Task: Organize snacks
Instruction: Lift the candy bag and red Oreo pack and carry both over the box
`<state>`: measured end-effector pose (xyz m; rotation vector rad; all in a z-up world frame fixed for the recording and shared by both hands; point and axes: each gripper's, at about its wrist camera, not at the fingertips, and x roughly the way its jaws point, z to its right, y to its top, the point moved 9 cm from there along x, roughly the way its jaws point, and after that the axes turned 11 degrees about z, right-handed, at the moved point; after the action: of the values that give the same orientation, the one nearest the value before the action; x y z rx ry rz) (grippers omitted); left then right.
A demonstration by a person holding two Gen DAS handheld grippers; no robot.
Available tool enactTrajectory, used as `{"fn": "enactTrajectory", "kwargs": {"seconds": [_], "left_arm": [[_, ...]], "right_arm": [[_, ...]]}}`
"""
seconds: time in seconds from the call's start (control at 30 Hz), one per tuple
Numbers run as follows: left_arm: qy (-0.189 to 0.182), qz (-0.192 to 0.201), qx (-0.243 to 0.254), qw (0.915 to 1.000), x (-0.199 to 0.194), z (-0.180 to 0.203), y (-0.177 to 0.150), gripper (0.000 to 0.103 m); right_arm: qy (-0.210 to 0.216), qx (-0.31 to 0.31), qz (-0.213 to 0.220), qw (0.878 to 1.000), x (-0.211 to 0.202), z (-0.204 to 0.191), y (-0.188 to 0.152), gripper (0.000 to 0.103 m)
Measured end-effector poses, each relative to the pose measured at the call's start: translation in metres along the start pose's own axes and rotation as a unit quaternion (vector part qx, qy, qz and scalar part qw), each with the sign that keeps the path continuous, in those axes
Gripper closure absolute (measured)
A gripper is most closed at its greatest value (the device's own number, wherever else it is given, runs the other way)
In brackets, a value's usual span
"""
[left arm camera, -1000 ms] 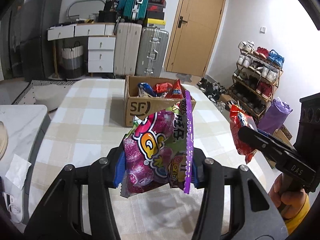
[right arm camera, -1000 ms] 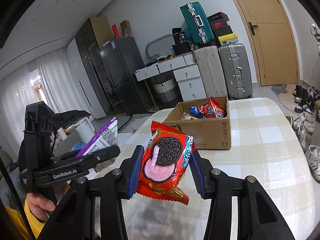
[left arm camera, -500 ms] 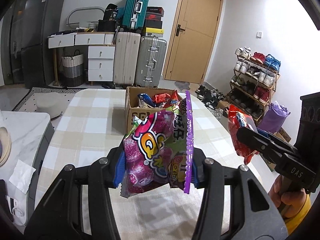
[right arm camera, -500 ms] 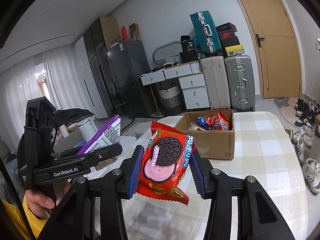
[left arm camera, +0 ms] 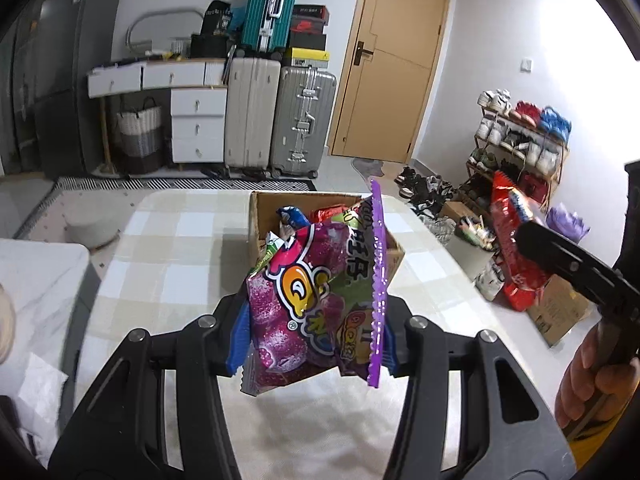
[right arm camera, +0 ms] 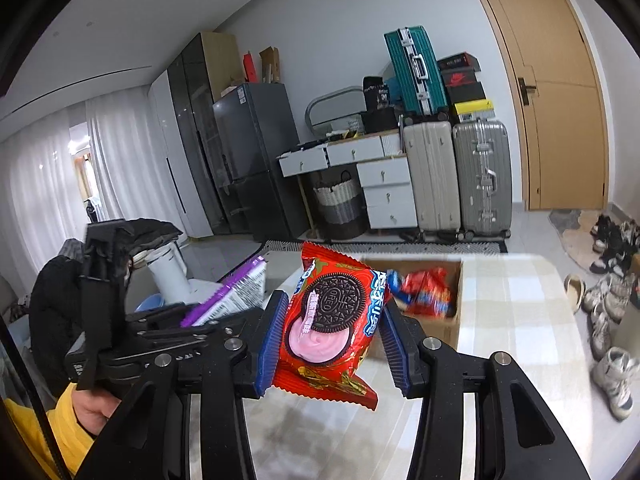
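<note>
Right wrist: Oreo packet point(right arm camera: 334, 320) between jaws

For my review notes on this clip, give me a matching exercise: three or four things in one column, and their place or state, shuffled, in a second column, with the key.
Things
1. purple candy bag
2. red cookie packet
3. cardboard box
4. teal suitcase

Places
A. stacked on top of the upright suitcases by the wall
B. on the checked table, open, snacks inside
C. clamped in the left gripper
D. clamped in the right gripper

Pairs: 1-C, 2-D, 3-B, 4-A
</note>
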<state>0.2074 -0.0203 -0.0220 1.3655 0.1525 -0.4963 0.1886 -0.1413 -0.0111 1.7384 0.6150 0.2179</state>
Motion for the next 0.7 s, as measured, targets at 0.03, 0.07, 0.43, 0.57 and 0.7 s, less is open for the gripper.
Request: {"fn": "enactTrajectory", "kwargs": {"seconds": [0.03,0.07,0.43,0.57,0.7], "left_arm": [[-0.003,-0.002,-0.001,1.0,0.007,0.001,0.005,0.056],[-0.004,-0.003,0.0,1.0,0.015,0.001,0.009,0.056],[0.003,-0.04,-0.001,0.9992,0.116,-0.005,0.039,0.056],[0.001,-0.065,-0.008,0.9978,0.153,-0.007,0.037,0.056],[-0.001,-0.082,-0.015,0.9965,0.189,-0.01,0.036,0.056]], "right_arm": [[0.0,-0.004,0.002,1.0,0.005,0.002,0.007,0.057],[0.0,-0.005,0.002,1.0,0.011,0.004,0.014,0.057],[-0.003,-0.02,-0.028,0.999,0.111,0.039,0.058,0.057],[-0.01,-0.005,-0.046,0.999,0.148,0.06,0.059,0.057],[-0.021,0.014,-0.076,0.997,0.185,0.085,0.05,0.057]]}}
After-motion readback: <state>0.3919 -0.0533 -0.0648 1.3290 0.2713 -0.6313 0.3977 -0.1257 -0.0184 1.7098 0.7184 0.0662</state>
